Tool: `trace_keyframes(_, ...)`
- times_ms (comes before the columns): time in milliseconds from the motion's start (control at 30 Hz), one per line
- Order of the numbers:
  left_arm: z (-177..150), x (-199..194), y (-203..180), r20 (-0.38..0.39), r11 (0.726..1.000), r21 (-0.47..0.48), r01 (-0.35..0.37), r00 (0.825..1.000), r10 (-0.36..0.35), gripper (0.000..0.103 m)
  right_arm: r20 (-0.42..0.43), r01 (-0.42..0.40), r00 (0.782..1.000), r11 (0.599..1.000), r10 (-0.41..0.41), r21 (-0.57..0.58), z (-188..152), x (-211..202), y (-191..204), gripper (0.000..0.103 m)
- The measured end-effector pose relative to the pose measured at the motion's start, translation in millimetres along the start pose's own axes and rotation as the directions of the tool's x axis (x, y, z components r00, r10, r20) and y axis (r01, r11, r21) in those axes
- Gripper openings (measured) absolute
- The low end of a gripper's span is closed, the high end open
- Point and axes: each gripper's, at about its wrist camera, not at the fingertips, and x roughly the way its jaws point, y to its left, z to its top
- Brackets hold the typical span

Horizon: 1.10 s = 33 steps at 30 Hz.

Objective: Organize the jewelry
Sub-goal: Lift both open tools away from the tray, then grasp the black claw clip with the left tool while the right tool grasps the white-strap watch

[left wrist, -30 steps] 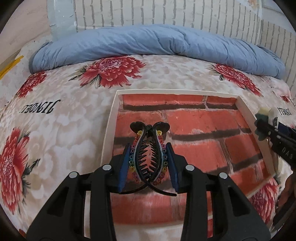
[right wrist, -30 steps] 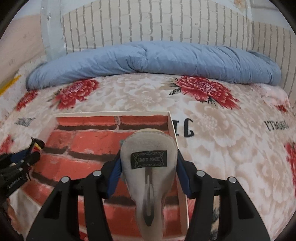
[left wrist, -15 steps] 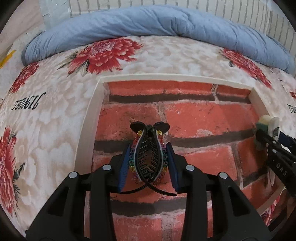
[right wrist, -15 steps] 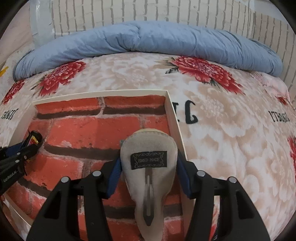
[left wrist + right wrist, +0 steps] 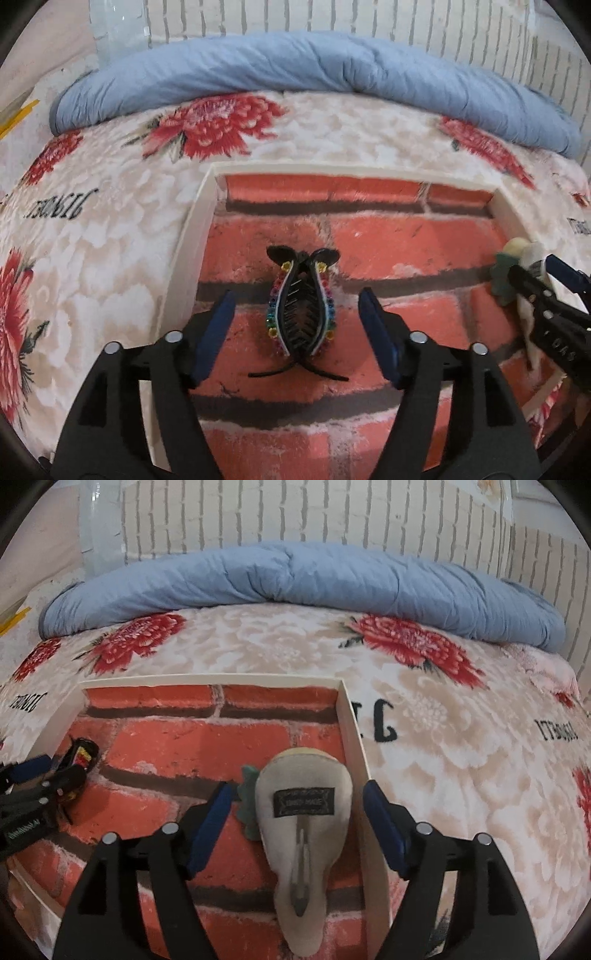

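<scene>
bedroom: floral bedspread [image 5: 110, 229], blue duvet [image 5: 295, 62].

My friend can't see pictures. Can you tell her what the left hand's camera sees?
A black claw hair clip edged with rainbow beads lies in a shallow white box lined with red brick print, between the left gripper's open blue-padded fingers, which have just opened off it. The box sits on a cream blanket with red flowers; a rolled blue quilt lies behind.

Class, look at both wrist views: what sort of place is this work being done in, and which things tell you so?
Most likely a bedroom: the work surface is a bed with a floral blanket, a rolled blue quilt lies along a white brick-pattern wall, and a shallow white-rimmed tray sits on the blanket.
</scene>
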Motion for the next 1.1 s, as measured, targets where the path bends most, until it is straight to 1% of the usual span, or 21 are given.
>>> trace_keyframes(33, 0, -5, -1, 0.01, 1.0, 0.006, -0.003, 1.0, 0.003, 0.076, 0.01, 0.005, 1.0, 1.0, -0.005, -0.007, 0, -5, 0, 0.076)
trace_keyframes(67, -1, -11, -1, 0.021, 1.0, 0.012, -0.01, 1.0, 0.009, 0.081, 0.02, 0.009, 1.0, 1.0, -0.009, -0.014, -1, -10, -1, 0.076)
trace_keyframes(167, -5, -34, 4, 0.06, 1.0, 0.018, -0.015, 0.998, 0.014, 0.088, 0.028, 0.017, 0.999, 1.0, -0.017, -0.023, -4, -29, -7, 0.077)
trace_keyframes(200, -6, -42, 6, 0.071, 1.0, 0.017, -0.018, 0.997, 0.017, 0.092, 0.03, 0.018, 0.999, 1.0, -0.017, -0.021, -6, -36, -9, 0.078)
trace_keyframes(233, -9, -52, 8, 0.081, 1.0, 0.016, -0.023, 0.996, 0.022, 0.094, 0.033, 0.016, 0.999, 1.0, -0.016, -0.018, -9, -45, -13, 0.079)
trace_keyframes(267, -12, -60, 10, 0.088, 1.0, 0.012, -0.027, 0.996, 0.026, 0.096, 0.034, 0.016, 0.999, 1.0, -0.015, -0.02, -12, -52, -15, 0.084)
trace_keyframes(300, -15, -67, 12, 0.093, 1.0, 0.009, -0.029, 0.995, 0.028, 0.096, 0.041, 0.019, 0.999, 0.999, -0.018, -0.027, -16, -62, -18, 0.086)
trace_keyframes(400, -26, -93, 15, 0.103, 1.0, 0.016, -0.024, 0.994, 0.023, 0.098, 0.051, 0.027, 0.998, 0.999, -0.025, -0.038, -27, -84, -25, 0.087)
trace_keyframes(467, -36, -111, 14, 0.11, 0.997, 0.034, -0.064, 0.992, 0.06, 0.098, 0.039, 0.013, 0.999, 0.999, -0.012, -0.031, -38, -97, -31, 0.088)
trace_keyframes(533, -43, -124, 15, 0.109, 0.996, 0.038, -0.083, 0.991, 0.078, 0.098, 0.03, 0.008, 1.0, 0.999, -0.007, -0.036, -51, -111, -36, 0.088)
trace_keyframes(600, -55, -140, 18, 0.11, 0.998, 0.031, -0.057, 0.992, 0.054, 0.098, 0.03, 0.015, 0.999, 0.999, -0.014, -0.04, -61, -122, -40, 0.088)
trace_keyframes(667, -68, -153, 19, 0.112, 0.999, 0.024, -0.049, 0.993, 0.046, 0.098, 0.027, 0.019, 0.999, 0.999, -0.018, -0.033, -74, -134, -47, 0.088)
trace_keyframes(800, -96, -174, 17, 0.118, 0.998, 0.034, -0.052, 0.992, 0.047, 0.098, 0.032, 0.028, 0.999, 1.0, -0.028, -0.01, -94, -154, -60, 0.088)
trace_keyframes(933, -125, -185, 12, 0.106, 0.998, 0.047, -0.034, 0.994, 0.029, 0.098, 0.026, 0.02, 0.999, 0.999, -0.021, 0.039, -117, -166, -78, 0.088)
trace_keyframes(1000, -142, -190, 11, 0.108, 0.998, 0.057, -0.029, 0.994, 0.023, 0.098, 0.019, 0.033, 0.999, 0.998, -0.034, 0.051, -128, -169, -86, 0.088)
trace_keyframes(1100, -160, -189, 14, 0.079, 0.999, 0.051, -0.018, 0.997, 0.014, 0.098, 0.006, 0.058, 0.998, 0.996, -0.059, 0.071, -143, -172, -101, 0.088)
